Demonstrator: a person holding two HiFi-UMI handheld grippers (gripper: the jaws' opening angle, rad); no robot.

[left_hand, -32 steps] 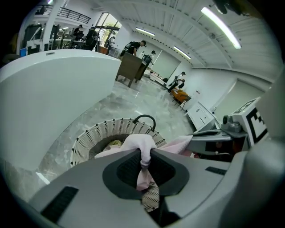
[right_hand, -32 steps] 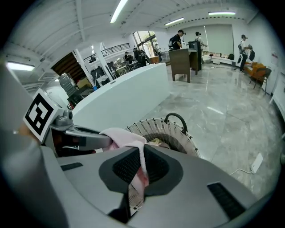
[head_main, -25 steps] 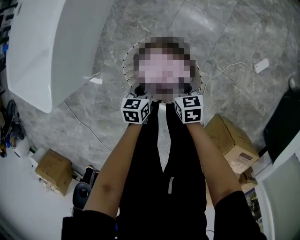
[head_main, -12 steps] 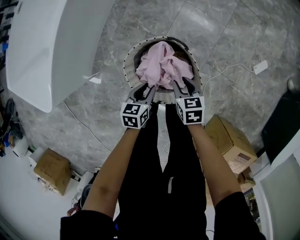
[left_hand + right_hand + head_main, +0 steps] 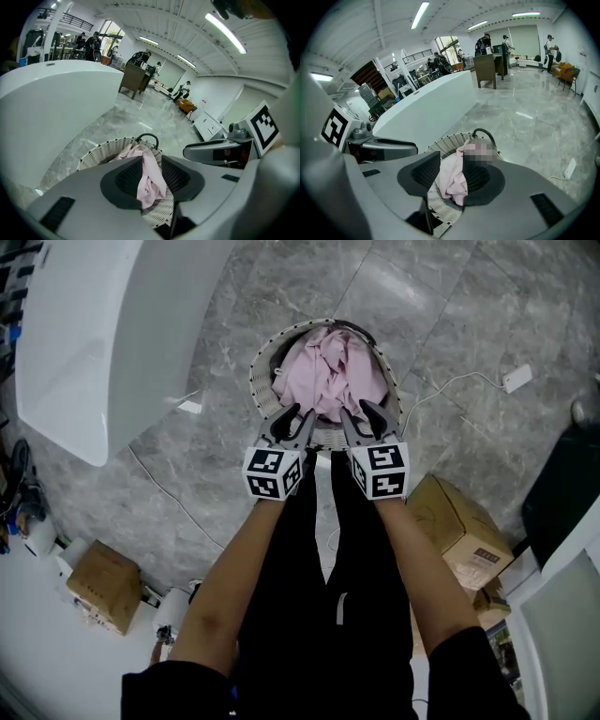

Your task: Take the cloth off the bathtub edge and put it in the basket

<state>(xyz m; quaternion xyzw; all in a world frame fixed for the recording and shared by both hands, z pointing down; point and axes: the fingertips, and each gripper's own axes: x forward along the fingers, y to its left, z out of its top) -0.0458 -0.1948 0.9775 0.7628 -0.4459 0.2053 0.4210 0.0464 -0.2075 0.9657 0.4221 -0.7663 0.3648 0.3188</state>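
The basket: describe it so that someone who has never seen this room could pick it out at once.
Start at the big white bathtub; on the grey stone floor near it stands the basket. It is round, woven and white and holds a pink cloth, unlike the brown cardboard boxes.

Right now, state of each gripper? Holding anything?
Left gripper: open, jaws have just been opening, nothing gripped; the cloth lies in the basket.
Right gripper: open, jaws have just been opening, nothing gripped.

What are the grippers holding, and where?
Nothing. The jaws of left gripper and right gripper have just been opening, empty; pink cloth lies in the basket.
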